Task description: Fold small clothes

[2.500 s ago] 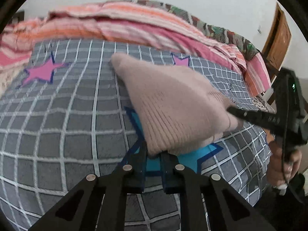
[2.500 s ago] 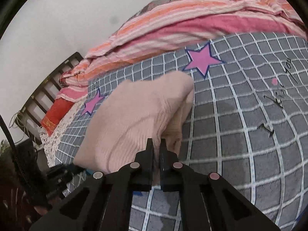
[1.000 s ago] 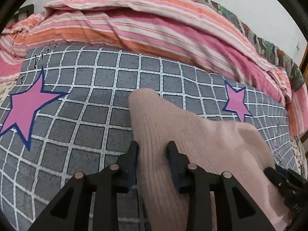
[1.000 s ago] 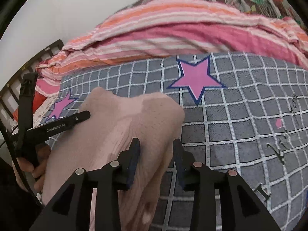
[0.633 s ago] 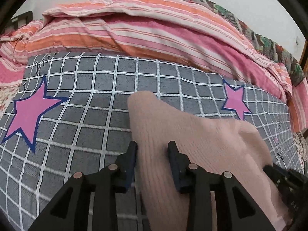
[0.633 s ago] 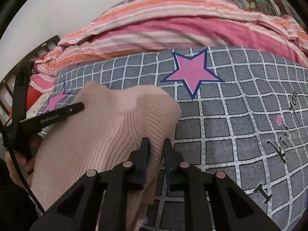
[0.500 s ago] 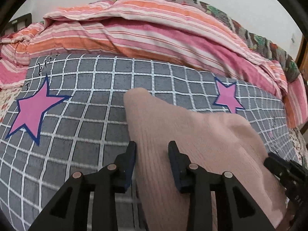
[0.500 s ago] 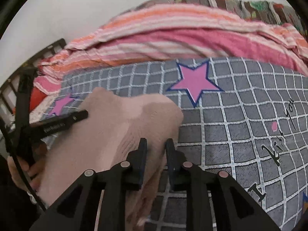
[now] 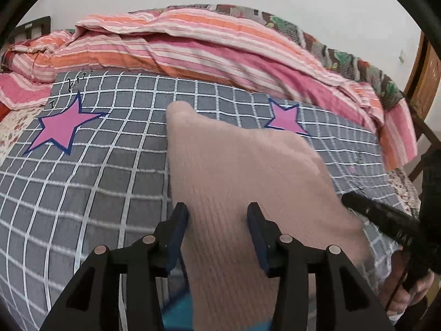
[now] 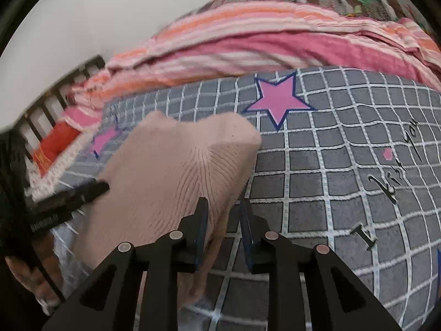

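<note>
Open grey checked bedspread point(image 9: 82, 193) lies at my nine o'clock, flat and passable. At twelve, the heaped pink-and-orange striped quilt point(image 9: 193, 49) blocks. My other black claw point(image 9: 386, 220) crowds three o'clock. Ribbed pale-pink knit garment point(image 9: 234, 179) fills the centre ahead.

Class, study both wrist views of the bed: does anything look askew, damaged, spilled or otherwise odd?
Nothing is spilled or damaged. The pink knitted garment lies skewed across the grey checked bedsheet, its far edge dipped in the middle. That looks like folding in progress, not a fault.
</note>
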The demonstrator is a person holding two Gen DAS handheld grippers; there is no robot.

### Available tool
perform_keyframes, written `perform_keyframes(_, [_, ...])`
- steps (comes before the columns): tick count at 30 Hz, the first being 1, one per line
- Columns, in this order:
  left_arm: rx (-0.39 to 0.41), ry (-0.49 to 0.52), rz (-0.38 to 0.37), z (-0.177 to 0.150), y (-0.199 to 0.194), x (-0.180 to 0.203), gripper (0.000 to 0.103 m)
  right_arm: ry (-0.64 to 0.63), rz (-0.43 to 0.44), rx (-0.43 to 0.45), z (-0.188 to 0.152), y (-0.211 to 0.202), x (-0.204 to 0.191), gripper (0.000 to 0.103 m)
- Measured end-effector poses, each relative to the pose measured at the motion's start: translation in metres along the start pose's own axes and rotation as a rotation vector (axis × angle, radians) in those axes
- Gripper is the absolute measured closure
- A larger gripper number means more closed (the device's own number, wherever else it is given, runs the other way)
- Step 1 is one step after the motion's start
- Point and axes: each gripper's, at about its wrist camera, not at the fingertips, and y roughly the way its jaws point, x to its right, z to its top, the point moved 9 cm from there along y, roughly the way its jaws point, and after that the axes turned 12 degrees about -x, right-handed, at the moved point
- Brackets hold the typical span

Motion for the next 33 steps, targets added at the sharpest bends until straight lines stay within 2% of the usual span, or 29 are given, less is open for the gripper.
perform_keyframes(3, [-0.013,0.029,-0.016,-0.015,-0.006,0.012,0.054,-0.007,0.052,0.047,-0.002,-0.023,-0.008,0.076])
perform_keyframes(5, [-0.017,0.050,0.018,-0.026,-0.006,0.013,0.054,-0.026,0.102,0.037,-0.011,-0.030,-0.019,0.064])
perform_keyframes(9, [-0.033,0.000,-0.005,-0.038,-0.005,0.005,0.054,-0.042,0.118,-0.012,-0.031,-0.020,-0.028,0.064])
perform_keyframes(10, [-0.038,-0.017,-0.014,-0.039,-0.004,0.002,0.054,-0.034,0.120,-0.033,-0.036,-0.013,-0.028,0.066])
perform_keyframes(11, [-0.041,-0.028,-0.020,-0.039,-0.002,0.000,0.052,-0.024,0.128,-0.052,-0.039,-0.006,-0.028,0.088])
perform_keyframes(12, [-0.050,-0.037,-0.012,-0.040,0.001,-0.002,0.051,-0.016,0.149,-0.067,-0.042,0.001,-0.028,0.098])
perform_keyframes(13, [-0.057,-0.044,-0.013,-0.040,0.002,-0.002,0.051,-0.013,0.169,-0.072,-0.043,0.003,-0.029,0.098])
perform_keyframes(16, [-0.042,-0.055,-0.036,-0.038,-0.002,0.001,0.052,-0.008,0.169,0.028,-0.039,-0.018,-0.021,0.098])
perform_keyframes(19, [-0.034,-0.041,-0.013,-0.033,-0.003,0.004,0.052,0.008,0.101,-0.074,-0.050,0.003,-0.013,0.098])
perform_keyframes(22, [-0.017,-0.029,-0.001,-0.026,-0.004,0.006,0.052,-0.036,0.062,-0.068,-0.048,0.000,-0.020,0.093])
perform_keyframes(25, [0.002,-0.024,0.004,-0.016,-0.005,0.004,0.052,-0.019,0.081,-0.010,-0.031,-0.015,-0.023,0.074])
perform_keyframes(29, [0.027,-0.006,0.027,0.001,-0.002,0.003,0.052,0.007,0.056,0.032,-0.003,-0.009,-0.018,0.073])
perform_keyframes(33, [0.030,0.004,0.050,0.016,0.008,-0.002,0.051,0.024,0.036,0.016,0.011,0.008,-0.012,0.073])
